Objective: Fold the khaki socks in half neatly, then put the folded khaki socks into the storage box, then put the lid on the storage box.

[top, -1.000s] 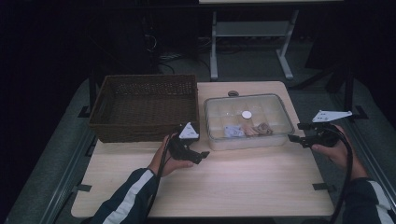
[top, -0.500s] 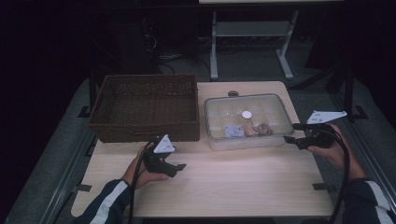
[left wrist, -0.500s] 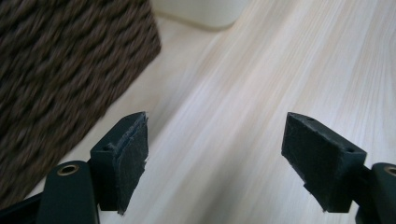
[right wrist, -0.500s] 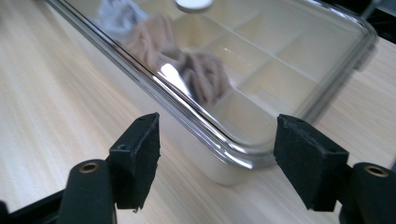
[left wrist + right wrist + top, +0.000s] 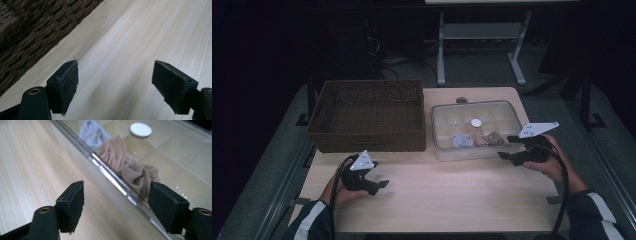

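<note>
Beige cloth (image 5: 130, 167): in the right gripper view it is lying crumpled in the clear box (image 5: 175, 157), its long axis running from my right tool (image 5: 116, 203) toward the white cloth (image 5: 93, 133) and white disc (image 5: 140, 130).
Right tool: spread, jaws just opening, pinching nothing.
Risk: I judge the box rim is blocking me; a low reach could shove the box.
Left gripper view: my left tool (image 5: 115, 85) is hanging spread over bare tabletop (image 5: 140, 37), beside the basket (image 5: 32, 32).
High view: the right tool (image 5: 510, 148) is hovering at the box's (image 5: 512, 111) near right corner.

room: dark | floor (image 5: 492, 65): grey | back: metal-legged stand (image 5: 482, 47), perhaps a table | cables (image 5: 397, 60) beneath
</note>
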### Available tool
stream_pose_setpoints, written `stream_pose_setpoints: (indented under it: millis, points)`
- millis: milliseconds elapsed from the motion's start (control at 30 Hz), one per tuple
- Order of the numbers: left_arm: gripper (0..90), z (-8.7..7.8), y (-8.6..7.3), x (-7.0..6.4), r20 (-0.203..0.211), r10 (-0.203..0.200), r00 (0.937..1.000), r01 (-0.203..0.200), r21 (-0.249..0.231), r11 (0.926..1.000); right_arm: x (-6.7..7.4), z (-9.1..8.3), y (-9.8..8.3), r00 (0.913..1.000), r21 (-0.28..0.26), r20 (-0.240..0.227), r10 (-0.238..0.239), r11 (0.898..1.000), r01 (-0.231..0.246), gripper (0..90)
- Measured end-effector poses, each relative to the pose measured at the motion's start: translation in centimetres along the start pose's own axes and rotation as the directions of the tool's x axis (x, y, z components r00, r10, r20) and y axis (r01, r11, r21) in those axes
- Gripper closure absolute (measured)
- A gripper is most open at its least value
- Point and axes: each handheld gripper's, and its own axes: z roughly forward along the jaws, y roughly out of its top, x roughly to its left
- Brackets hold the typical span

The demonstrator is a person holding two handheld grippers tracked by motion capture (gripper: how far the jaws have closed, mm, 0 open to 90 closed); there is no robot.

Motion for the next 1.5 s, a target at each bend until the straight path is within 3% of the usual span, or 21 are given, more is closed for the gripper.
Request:
stream_pose_setpoints:
  millis: [300, 600, 667, 833, 933, 1000, 1033, 1167, 1500]
  points:
    - [21.1, -0.2, -2.0, 0.3, -0.015, 0.007, 0.9999, -0.006, 0.047, 0.9989, 1.9, -0.2, -0.7, 0.9988, -0.008, 0.034, -0.036, 0.999, 0.036, 26.9]
    - [20.7, -0.1, -3.3, 0.2, 0.005, -0.031, 0.9995, 0.03, 0.03, 0.9991, 3.9, -0.5, -4.2, 0.9975, 0.001, 0.061, -0.037, 0.999, 0.037, 26.1]
    - [20.7, -0.1, -3.6, 0.2, 0.03, -0.052, 0.9982, 0.052, 0.013, 0.9986, 4.5, -0.4, -5.5, 0.9984, 0.014, 0.054, -0.017, 1.0, 0.016, 25.7]
    - [18.6, 0.0, -4.1, 0.2, 0.03, -0.06, 0.9977, 0.061, -0.028, 0.9977, 5.2, 0.5, -7.5, 0.9984, 0.058, 0.056, 0.0, 0.998, -0.003, 25.1]
    - [18.1, 0.0, -4.3, 0.2, 0.024, -0.069, 0.9973, 0.07, -0.04, 0.9968, 5.1, 0.9, -8.9, 0.9969, 0.066, 0.056, 0.055, 0.996, -0.058, 25.0]
    - [18.1, 0.0, -4.3, 0.2, 0.023, -0.068, 0.9974, 0.069, -0.039, 0.9968, 5.0, 0.9, -9.2, 0.9958, 0.047, 0.046, 0.079, 0.996, -0.081, 25.0]
    - [18.1, 0.0, -4.2, 0.2, 0.022, -0.071, 0.9973, 0.071, -0.037, 0.9968, 5.0, 1.0, -9.7, 0.9931, 0.03, 0.031, 0.113, 0.993, -0.114, 24.5]
    - [17.9, 0.1, -4.2, 0.2, 0.016, -0.075, 0.997, 0.076, -0.039, 0.9964, 5.0, 1.0, -10.1, 0.9904, 0.005, 0.026, 0.136, 0.991, -0.136, 23.1]
    - [18.0, 0.2, -4.1, 0.3, 0.013, -0.077, 0.997, 0.077, -0.04, 0.9962, 4.9, 1.2, -9.9, 0.9893, 0.018, 0.033, 0.142, 0.99, -0.143, 19.3]
